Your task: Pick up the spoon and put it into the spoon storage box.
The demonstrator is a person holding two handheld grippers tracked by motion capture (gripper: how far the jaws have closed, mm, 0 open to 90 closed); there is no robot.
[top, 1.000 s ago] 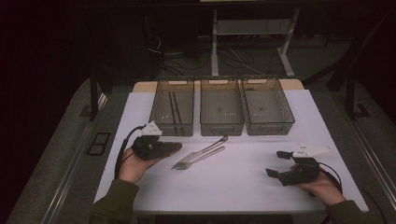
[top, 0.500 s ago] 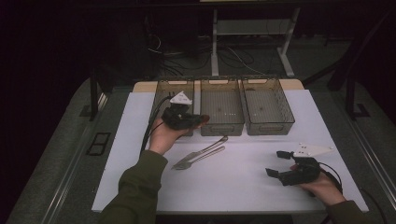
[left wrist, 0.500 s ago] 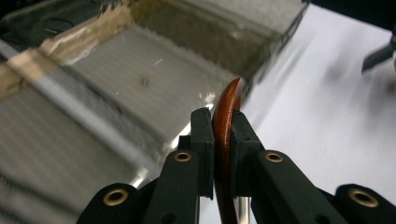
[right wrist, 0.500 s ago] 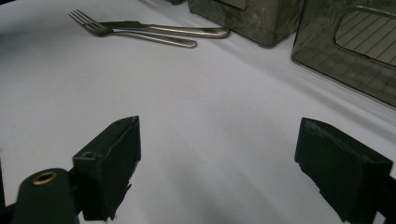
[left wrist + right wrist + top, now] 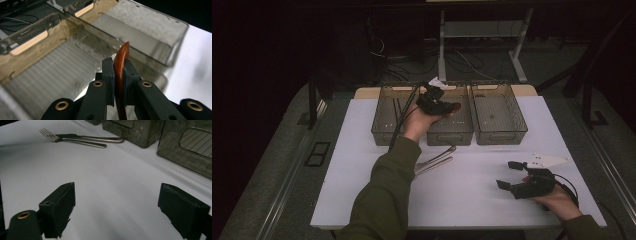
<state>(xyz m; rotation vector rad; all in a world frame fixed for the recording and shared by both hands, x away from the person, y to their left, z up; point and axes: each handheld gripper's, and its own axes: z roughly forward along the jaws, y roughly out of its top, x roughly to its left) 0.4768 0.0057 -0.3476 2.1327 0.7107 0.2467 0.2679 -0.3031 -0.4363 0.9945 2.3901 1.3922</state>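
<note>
Left tongs (image 5: 119, 75) clamp perhaps a wooden spoon (image 5: 122, 57) over middle bin (image 5: 62, 72), right tongs (image 5: 117, 210) agape.

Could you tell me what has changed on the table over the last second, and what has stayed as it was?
The left gripper, shut on a reddish-brown wooden utensil, moved from the near left of the table forward to above the middle bin. The right gripper stayed at the near right, jaws open. The fork, the knife beside it and the three bins did not move.

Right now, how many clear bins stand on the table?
3, in a row at the table's far edge: left bin, middle bin, right bin.
</note>
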